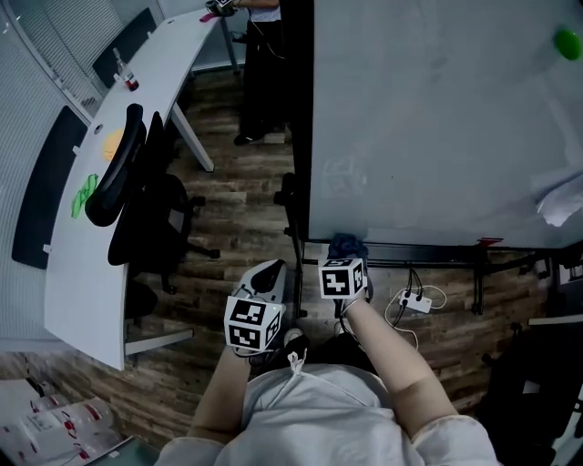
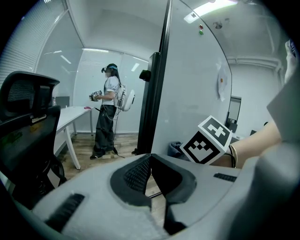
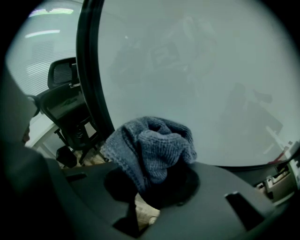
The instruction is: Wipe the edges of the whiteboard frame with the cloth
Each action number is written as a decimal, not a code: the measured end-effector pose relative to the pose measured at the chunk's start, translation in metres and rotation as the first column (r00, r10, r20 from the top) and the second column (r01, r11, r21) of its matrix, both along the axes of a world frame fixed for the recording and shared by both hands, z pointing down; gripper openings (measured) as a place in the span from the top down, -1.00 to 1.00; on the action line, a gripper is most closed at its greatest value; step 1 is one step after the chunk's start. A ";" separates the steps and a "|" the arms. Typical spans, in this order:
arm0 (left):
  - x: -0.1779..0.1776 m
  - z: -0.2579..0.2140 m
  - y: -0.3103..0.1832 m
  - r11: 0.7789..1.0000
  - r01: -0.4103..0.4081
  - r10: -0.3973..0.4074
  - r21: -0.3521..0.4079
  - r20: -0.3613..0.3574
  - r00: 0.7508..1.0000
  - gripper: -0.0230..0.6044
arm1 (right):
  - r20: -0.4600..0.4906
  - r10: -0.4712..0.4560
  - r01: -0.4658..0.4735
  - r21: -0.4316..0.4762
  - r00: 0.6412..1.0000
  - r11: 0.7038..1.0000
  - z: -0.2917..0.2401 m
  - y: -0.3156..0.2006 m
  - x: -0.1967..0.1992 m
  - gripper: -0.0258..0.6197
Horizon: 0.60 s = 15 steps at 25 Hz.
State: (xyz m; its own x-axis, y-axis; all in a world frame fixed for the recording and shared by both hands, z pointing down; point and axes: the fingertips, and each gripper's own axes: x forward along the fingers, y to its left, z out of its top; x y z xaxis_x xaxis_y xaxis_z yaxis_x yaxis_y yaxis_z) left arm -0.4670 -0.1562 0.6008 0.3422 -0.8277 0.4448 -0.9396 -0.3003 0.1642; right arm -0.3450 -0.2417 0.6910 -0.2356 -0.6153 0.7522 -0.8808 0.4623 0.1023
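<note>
Seemingly wiping was only starting: right claw (image 3: 151, 185) clamped the cloth (image 3: 152, 143) beside the whiteboard frame (image 3: 92, 79); left claw (image 2: 150, 159) sat closed, empty.

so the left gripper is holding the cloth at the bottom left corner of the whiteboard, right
No: the right gripper holds the cloth, not the left gripper, as the right gripper view shows. It is at the bottom left corner of the whiteboard.

Dark wood-plank floor (image 1: 239, 214) runs through the room. In the head view a long white curved desk (image 1: 91, 255) sweeps from 8 to 12 o'clock, with a black office chair (image 1: 118, 177) against it at 9. Window blinds (image 1: 41, 73) fill 10 o'clock. A white power strip (image 1: 414, 301) lies at 4. In the left gripper view a ceiling light (image 2: 213, 5) glows at 1 o'clock.
</note>
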 end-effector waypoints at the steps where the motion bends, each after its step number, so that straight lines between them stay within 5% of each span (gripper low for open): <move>1: -0.004 0.000 0.000 1.000 -0.001 0.001 0.001 0.002 1.000 0.87 | 0.011 -0.003 0.003 0.001 1.000 1.000 0.000 0.000 -0.008 0.69; 8: -0.023 0.008 0.009 1.000 0.002 -0.002 0.001 0.011 1.000 0.87 | 0.045 0.024 -0.024 0.004 0.999 1.000 0.002 0.004 -0.035 0.69; 15: -0.038 0.011 0.012 1.000 -0.025 0.025 0.005 0.055 0.998 0.87 | 0.091 -0.054 0.051 0.033 0.994 0.998 -0.007 0.012 -0.080 0.68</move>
State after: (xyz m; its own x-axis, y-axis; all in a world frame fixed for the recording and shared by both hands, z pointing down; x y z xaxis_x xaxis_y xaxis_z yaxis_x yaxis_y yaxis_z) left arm -0.5047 -0.1442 0.6116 0.3381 -0.8216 0.4589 -0.9393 -0.3246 0.1110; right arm -0.4246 -0.2296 0.6843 -0.3355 -0.6226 0.7070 -0.8615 0.5064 0.0371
